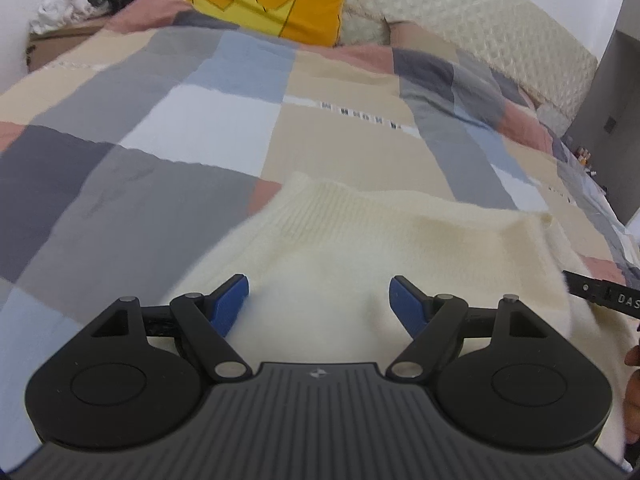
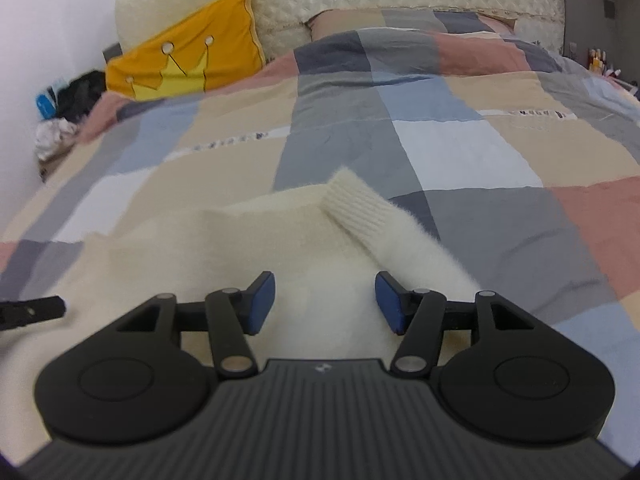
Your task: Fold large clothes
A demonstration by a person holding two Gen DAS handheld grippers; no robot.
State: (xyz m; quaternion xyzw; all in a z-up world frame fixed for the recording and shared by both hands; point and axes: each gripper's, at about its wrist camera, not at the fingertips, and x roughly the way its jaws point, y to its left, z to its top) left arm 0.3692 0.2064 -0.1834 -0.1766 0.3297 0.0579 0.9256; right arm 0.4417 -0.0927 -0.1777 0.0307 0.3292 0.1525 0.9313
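While the cream sweater [image 1: 360, 248] lies flat on the patchwork bedspread [image 1: 168, 128], both grippers hang low over its near part with nothing caught between their fingers. The left gripper [image 1: 319, 300] has its fingers wide apart over the fluffy body of the knit, the ribbed hem at about 12 o'clock from it and the sweater's far corner toward 2 o'clock. The right gripper [image 2: 325, 300] has its fingers apart as well, somewhat less wide, and they are not pressing on the cloth. A sleeve with a ribbed cuff [image 2: 352, 204] lies folded across the body, running from about 12 o'clock down toward 3 o'clock of that gripper. In the right wrist view the tip of the other gripper shows at 9 o'clock, so the two tools are near each other over the same garment.

The step in hand looks like picking hold points for the next fold. To do it well, each pair of fingers should go down at a true edge or corner, not on the middle of the plush, which would bunch. Pinch every layer at once, cuff included, close firmly, then lift both sides evenly and low so the sleeve does not slip out. The yellow cushion [image 2: 188, 64] sits far off at 11 o'clock, out of the way.
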